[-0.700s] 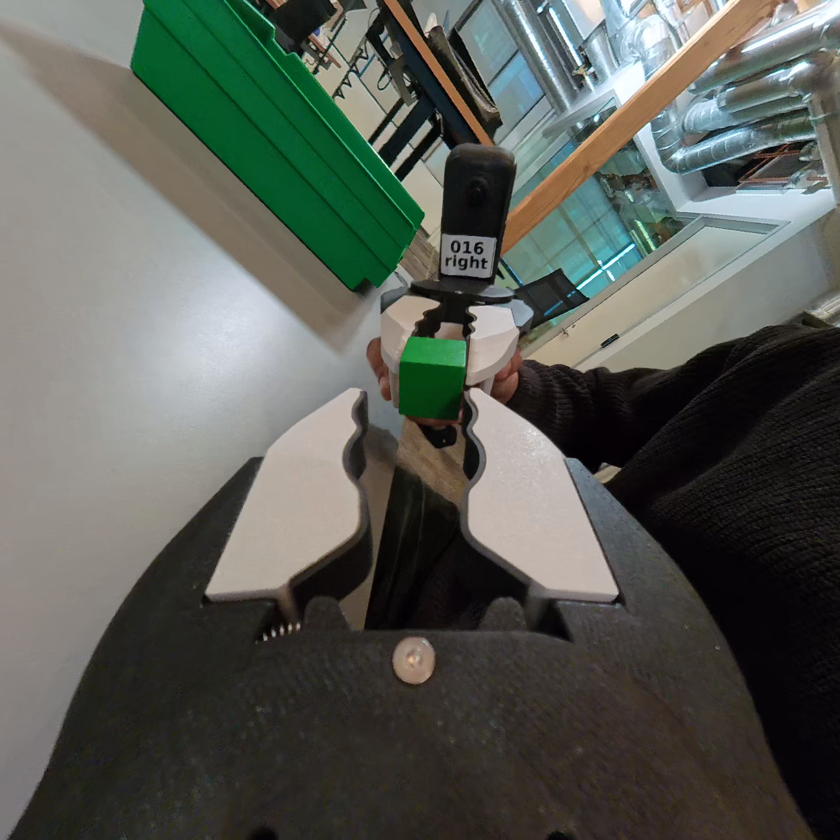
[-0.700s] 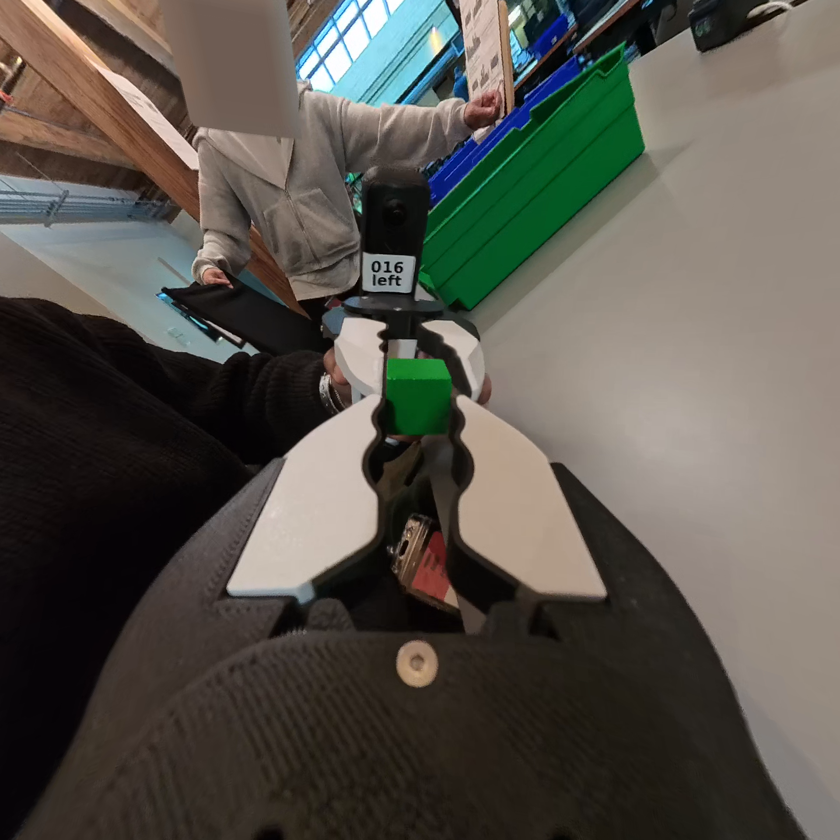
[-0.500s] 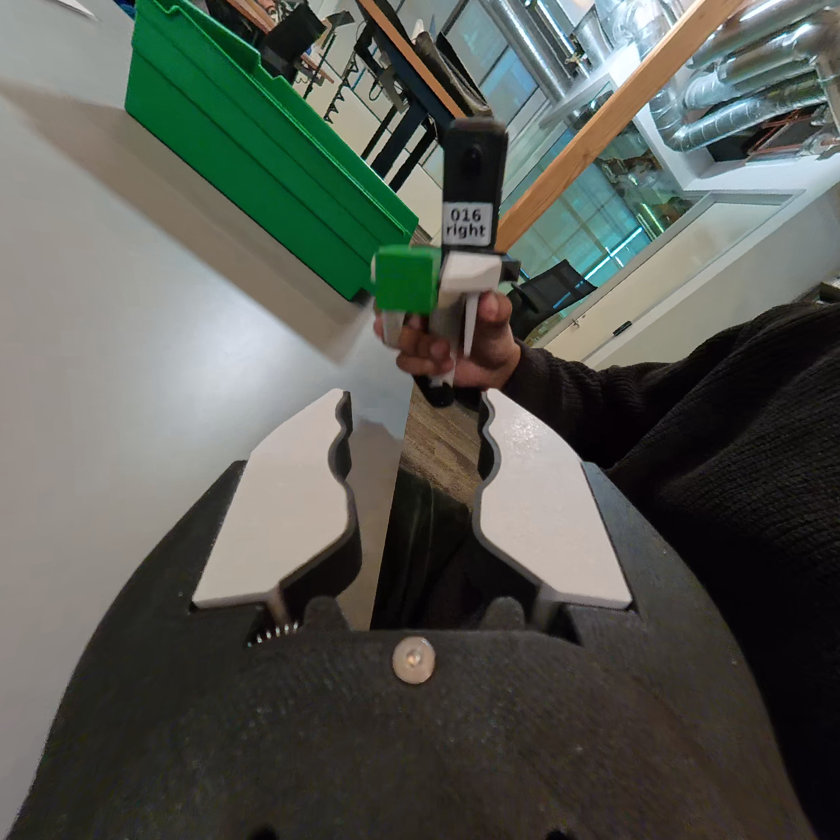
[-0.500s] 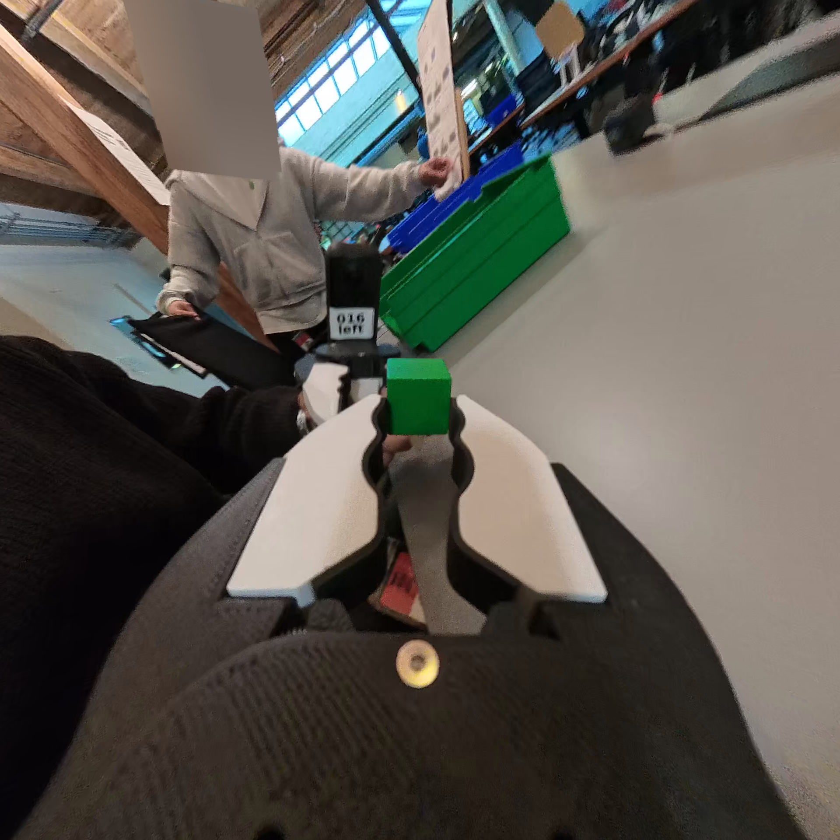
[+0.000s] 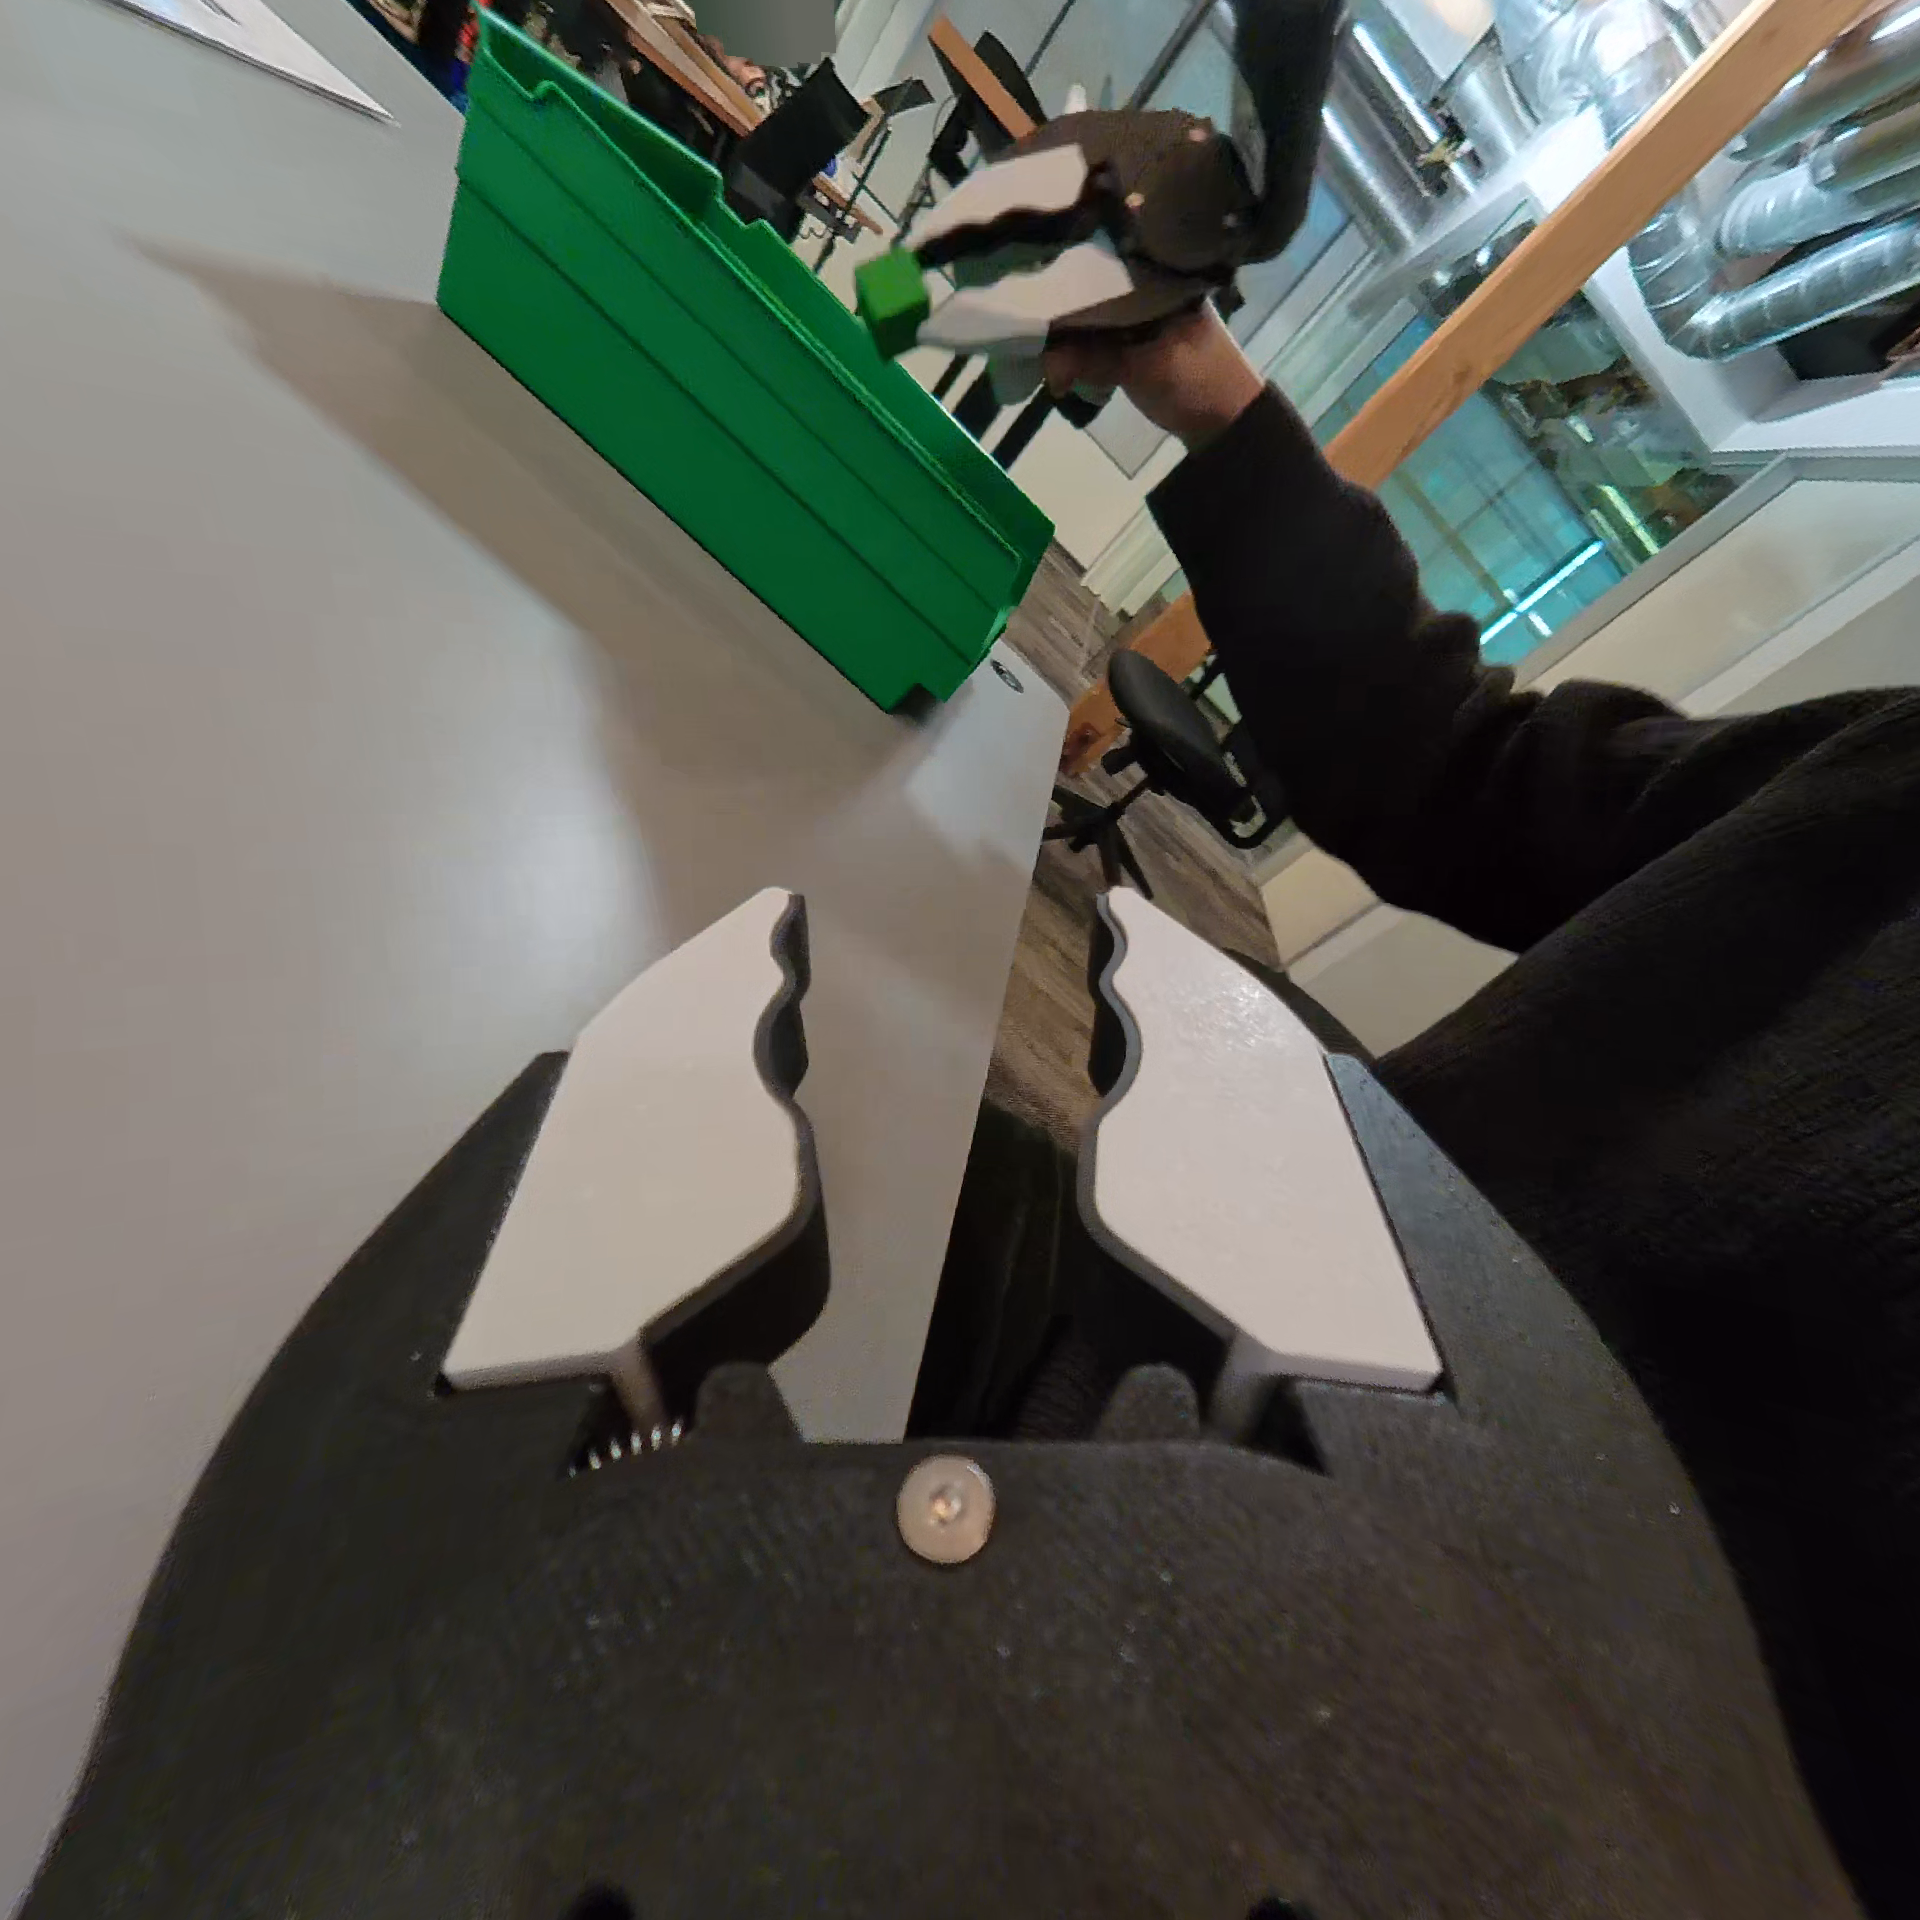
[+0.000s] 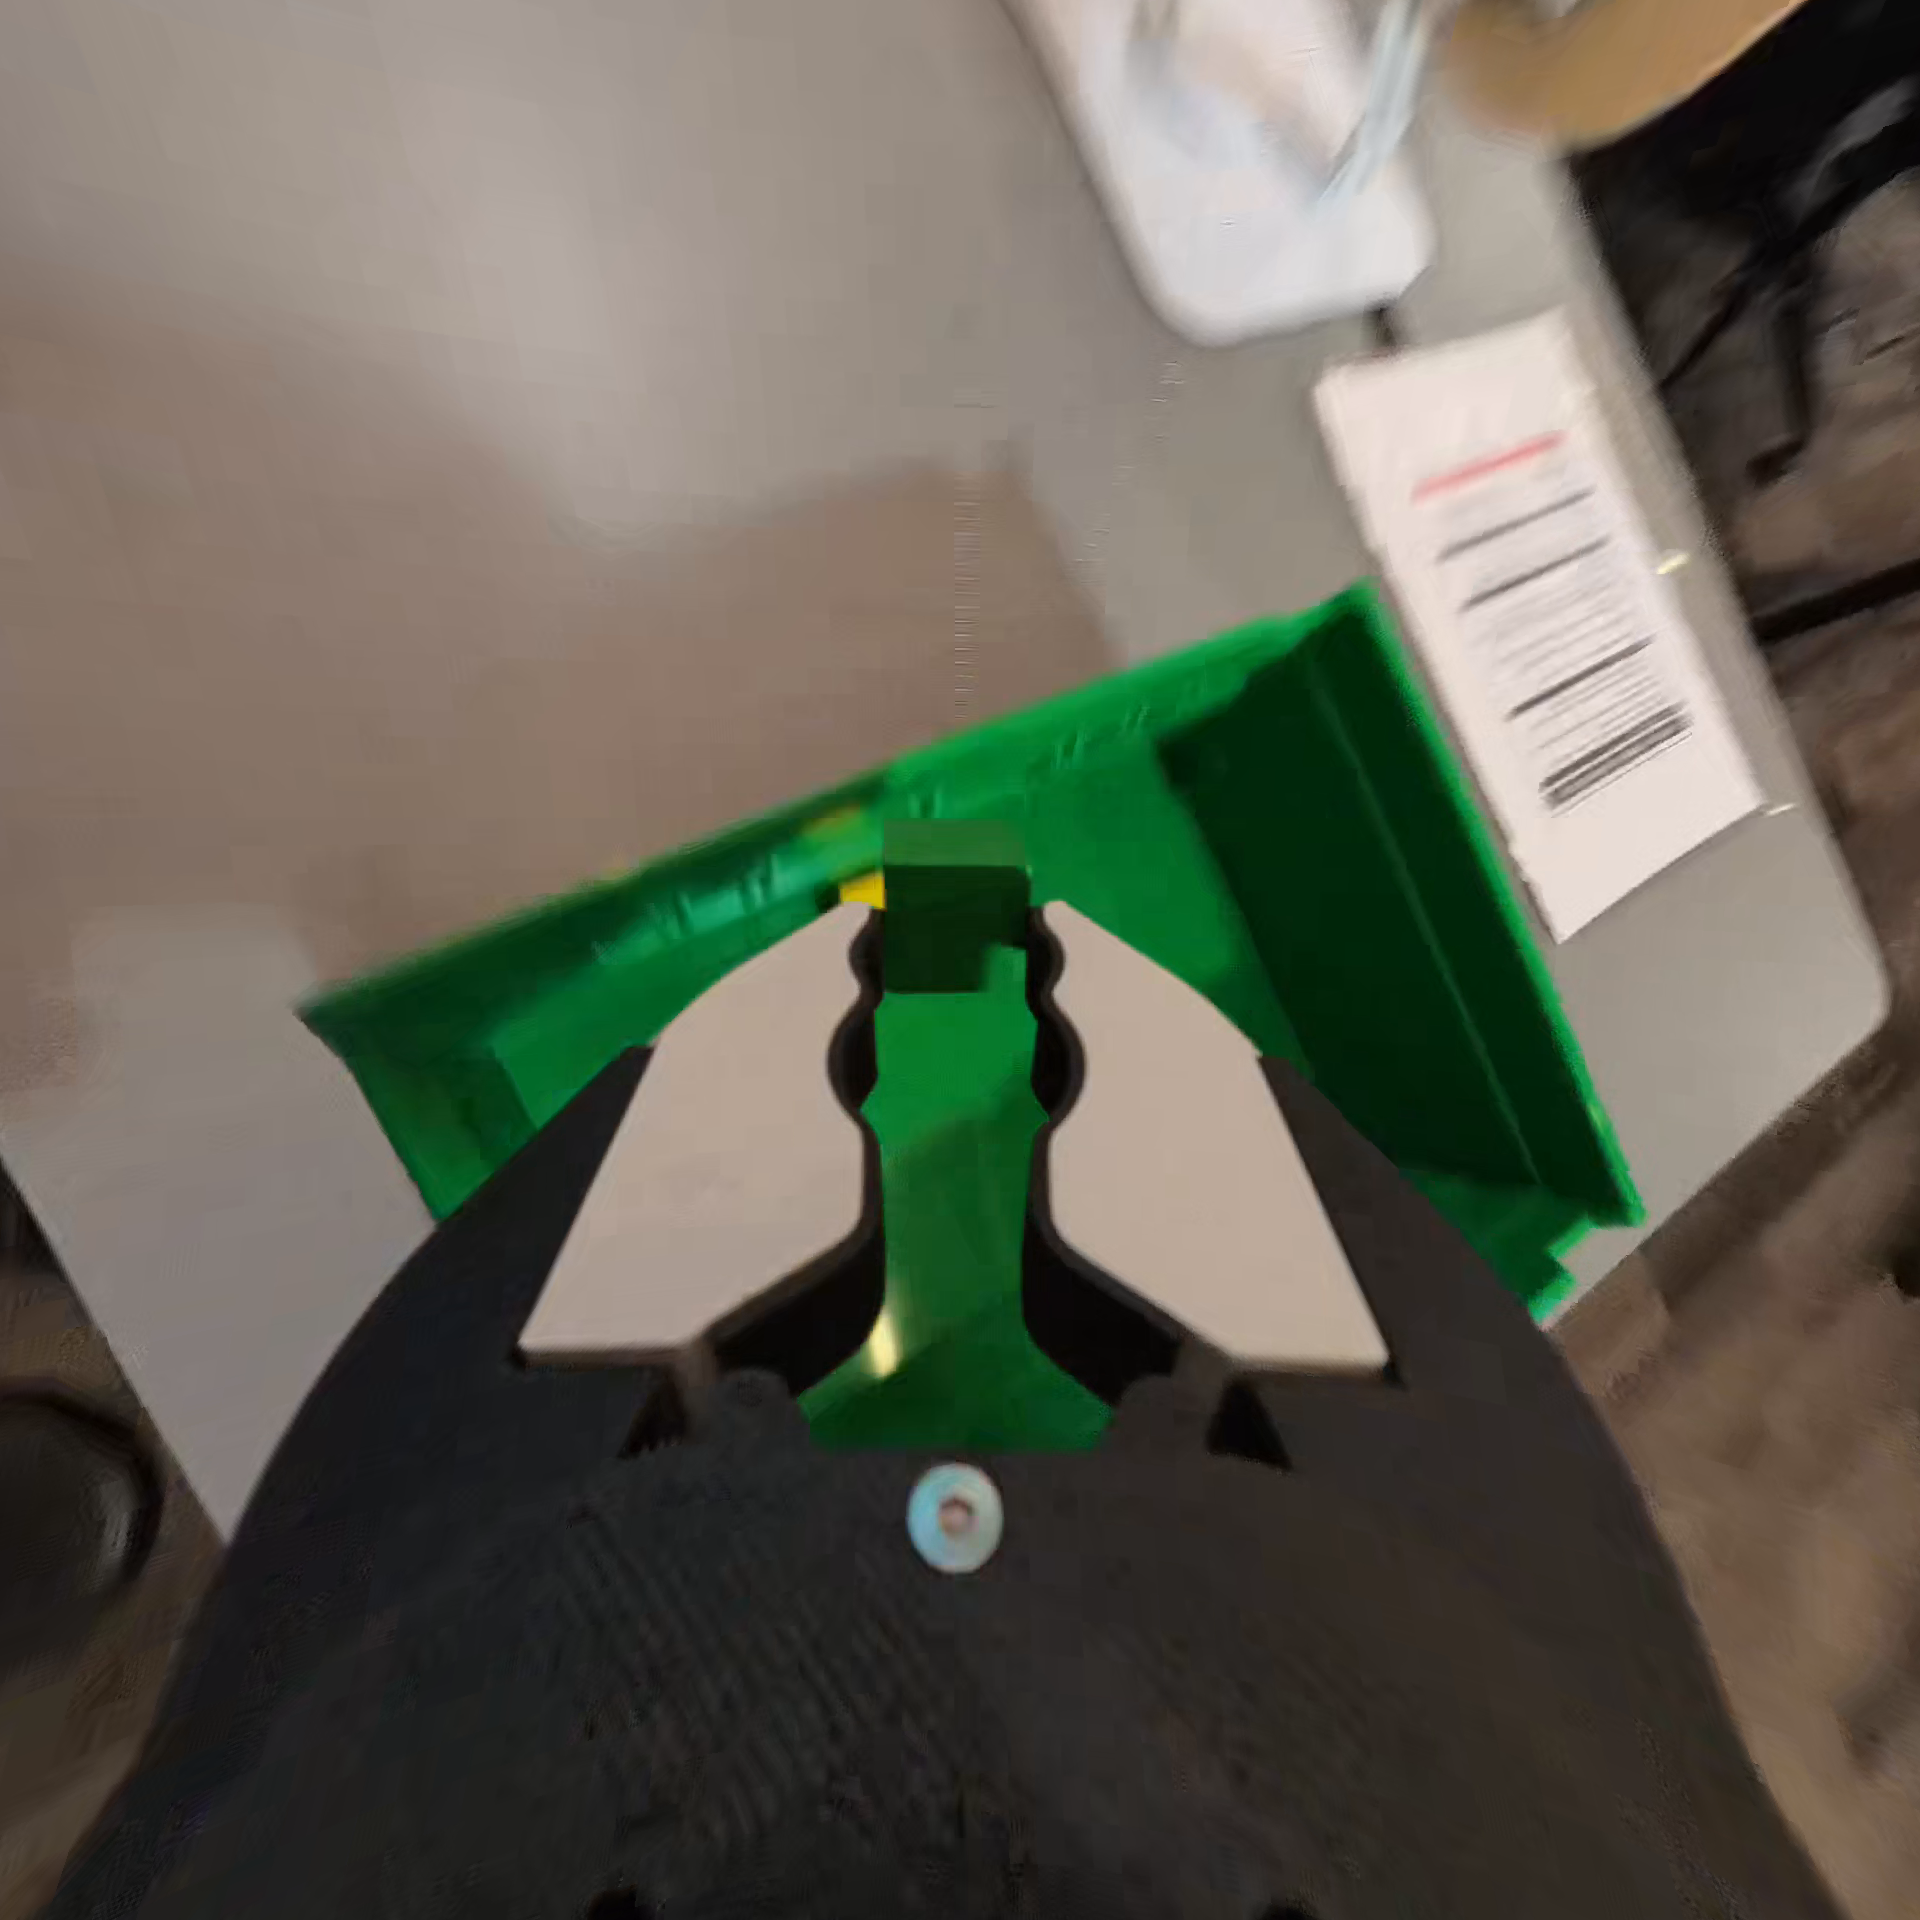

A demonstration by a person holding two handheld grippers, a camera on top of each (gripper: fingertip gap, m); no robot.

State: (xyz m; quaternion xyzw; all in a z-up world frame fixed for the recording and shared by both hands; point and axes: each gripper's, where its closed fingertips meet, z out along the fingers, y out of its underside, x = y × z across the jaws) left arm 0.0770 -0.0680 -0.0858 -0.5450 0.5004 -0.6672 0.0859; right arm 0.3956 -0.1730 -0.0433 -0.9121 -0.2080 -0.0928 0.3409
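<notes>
- Looking along the left gripper in the left wrist view: its jaws stand wide apart with nothing between them, over the near edge of the pale counter.
- Farther along the counter sits a long green bin; from this low angle its inside is hidden.
- Above the bin's near end hangs the right gripper, held by a hand in a black sleeve, with a green cube pinched at the fingertips.
- In the right wrist view, blurred, the right gripper looks down into the green bin, jaws clamped on the green cube, which is held in the air above the bin's floor.
- Inside the bin a small yellow thing shows just left of the cube; what else lies there cannot be told.
- Beyond the bin on the counter lie a printed white sheet and a pale rounded object, both blurred.
</notes>
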